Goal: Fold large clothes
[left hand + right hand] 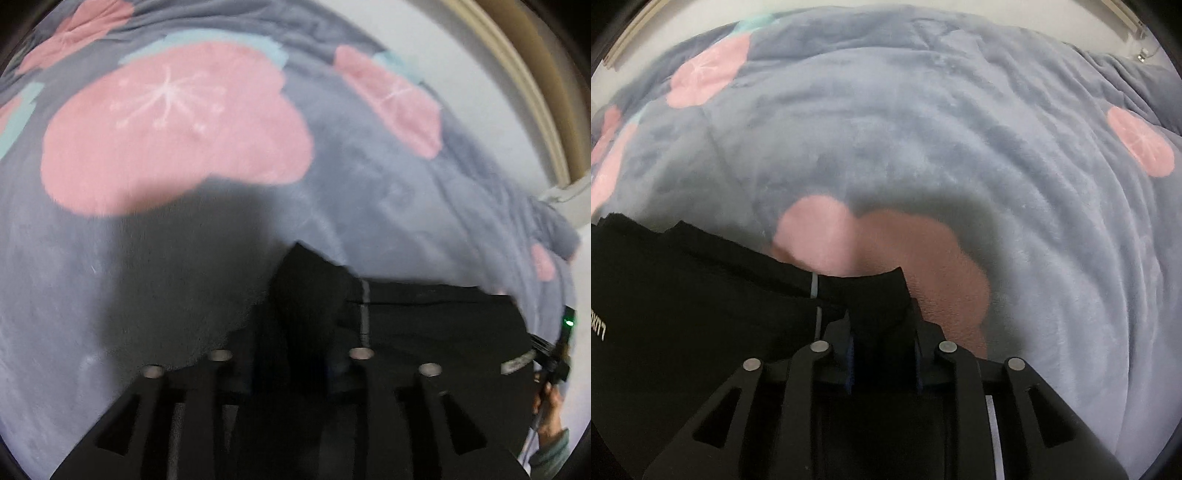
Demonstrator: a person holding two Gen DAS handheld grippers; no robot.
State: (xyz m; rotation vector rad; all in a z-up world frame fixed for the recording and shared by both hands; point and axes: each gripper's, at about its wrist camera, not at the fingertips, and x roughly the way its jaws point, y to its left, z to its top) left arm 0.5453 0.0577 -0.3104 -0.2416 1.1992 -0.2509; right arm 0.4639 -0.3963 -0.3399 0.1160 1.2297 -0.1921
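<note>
A black garment [424,325] with a thin white stripe hangs stretched between my two grippers above a bed. My left gripper [295,332] is shut on one corner of it; the cloth rises in a peak between the jaws. In the right wrist view my right gripper [882,332] is shut on another corner of the black garment [683,295], which spreads to the left and carries small white lettering. In the left wrist view my right gripper [554,354], with a green light, and the hand holding it show at the far right edge.
A grey fleece blanket [184,258] with pink and teal flower shapes covers the bed below, also in the right wrist view [960,147]. A white wall [461,55] and a beige frame [546,74] lie beyond it at the upper right.
</note>
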